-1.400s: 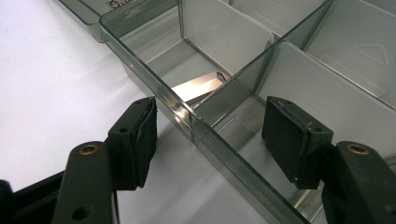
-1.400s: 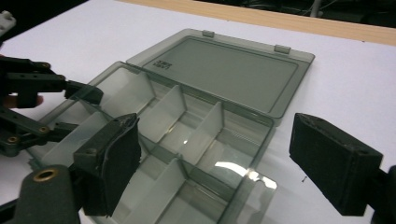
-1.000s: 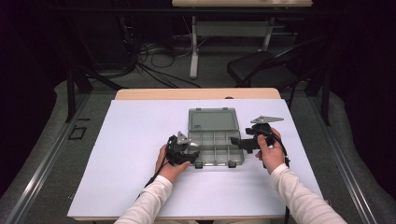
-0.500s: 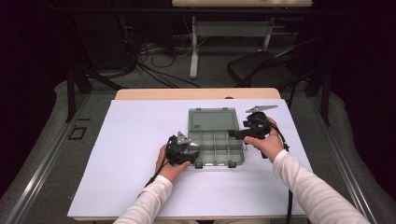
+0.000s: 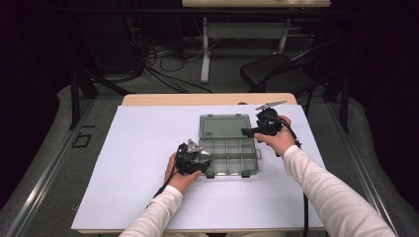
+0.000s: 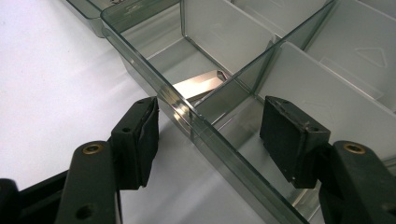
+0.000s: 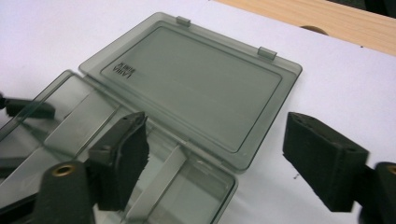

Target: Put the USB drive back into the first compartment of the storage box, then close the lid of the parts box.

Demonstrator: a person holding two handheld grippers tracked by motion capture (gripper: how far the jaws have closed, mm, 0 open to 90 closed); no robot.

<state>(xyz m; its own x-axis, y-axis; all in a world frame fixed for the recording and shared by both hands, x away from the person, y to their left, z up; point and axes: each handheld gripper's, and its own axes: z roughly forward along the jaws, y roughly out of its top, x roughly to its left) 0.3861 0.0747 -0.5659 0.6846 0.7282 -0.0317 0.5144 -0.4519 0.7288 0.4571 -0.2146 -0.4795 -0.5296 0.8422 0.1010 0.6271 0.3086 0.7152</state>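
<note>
Since a second ago my right tool (image 5: 248, 131) has shifted toward the surface's far edge, jaws just narrowing yet gaping over the open organizer box (image 5: 228, 157) mid-surface, while my left tool (image 5: 200, 163) straddles its left wall ungripped.

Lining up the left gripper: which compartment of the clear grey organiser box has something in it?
The corner compartment nearest the left gripper: it holds a shiny metal piece; the neighbours look bare.

Compartment box (image 5: 230, 157) mid-table (image 5: 138, 148), lid (image 5: 225, 127) flat behind it; left claw (image 5: 197, 159) straddles left wall, right claw (image 5: 249, 132) at right rear corner.
</note>
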